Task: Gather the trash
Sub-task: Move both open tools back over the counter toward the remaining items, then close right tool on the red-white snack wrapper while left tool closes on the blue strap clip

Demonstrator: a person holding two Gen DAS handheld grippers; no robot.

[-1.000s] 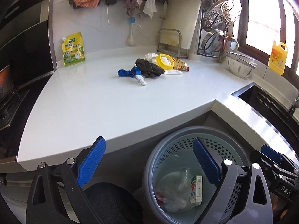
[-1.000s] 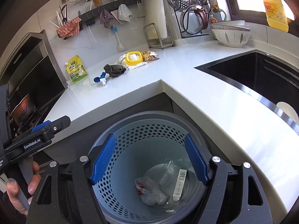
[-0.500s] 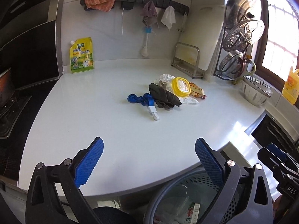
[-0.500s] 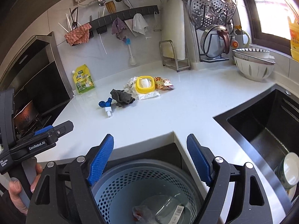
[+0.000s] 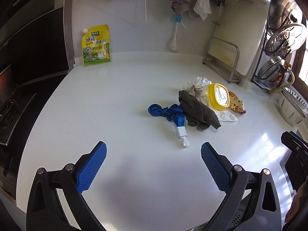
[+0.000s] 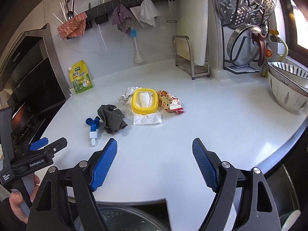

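Left wrist view: left gripper (image 5: 153, 151) hangs over the white counter (image 5: 115, 100), jaws spread wide, nothing in them.
Trash pile: mid-counter, well ahead of the fingers. Blue strap (image 5: 169, 113) runs toward the camera and ends in a white clip (image 5: 182, 134); a dark cloth (image 5: 196, 111) touches it on the right.
Yellow tub (image 5: 218, 96): tilted, contents hard to read from here.
Right wrist view: right gripper (image 6: 155, 150) also gaping, holding nothing.
Only here: the tub's open top shows white tissue inside, a snack wrapper (image 6: 169, 102) just beside it, and the bin rim (image 6: 125, 215) under the counter edge.
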